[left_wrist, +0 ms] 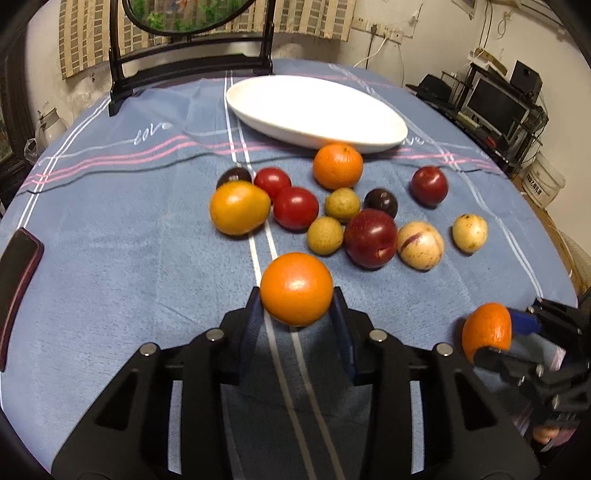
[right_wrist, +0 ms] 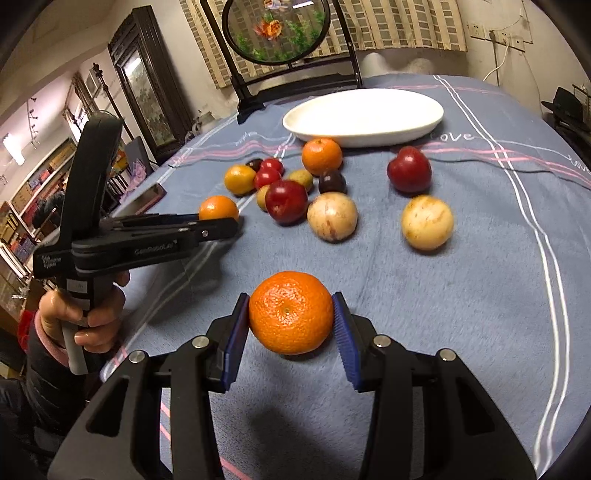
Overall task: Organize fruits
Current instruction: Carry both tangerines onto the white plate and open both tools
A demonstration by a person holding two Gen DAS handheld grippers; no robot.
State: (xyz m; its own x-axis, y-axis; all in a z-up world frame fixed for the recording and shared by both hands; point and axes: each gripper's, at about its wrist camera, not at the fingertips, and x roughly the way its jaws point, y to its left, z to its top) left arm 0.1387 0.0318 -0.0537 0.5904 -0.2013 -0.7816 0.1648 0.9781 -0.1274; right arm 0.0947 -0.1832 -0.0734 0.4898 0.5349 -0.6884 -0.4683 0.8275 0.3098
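Note:
My left gripper (left_wrist: 297, 314) is shut on a smooth orange (left_wrist: 296, 288) and holds it above the blue cloth; it also shows in the right wrist view (right_wrist: 218, 208). My right gripper (right_wrist: 291, 325) is shut on a dimpled tangerine (right_wrist: 291, 312), seen at the lower right of the left wrist view (left_wrist: 487, 328). A white oval plate (left_wrist: 258, 110) lies empty at the far side (right_wrist: 314, 125). Before it lie several loose fruits: an orange (left_wrist: 338, 166), red plums (left_wrist: 370, 238), tomatoes (left_wrist: 295, 207), pale round fruits (left_wrist: 420, 245).
A dark phone (left_wrist: 18, 273) lies at the table's left edge. A black wooden stand with a round picture (right_wrist: 277, 33) rises behind the plate. Shelves and a monitor (left_wrist: 495, 103) stand off the table to the right.

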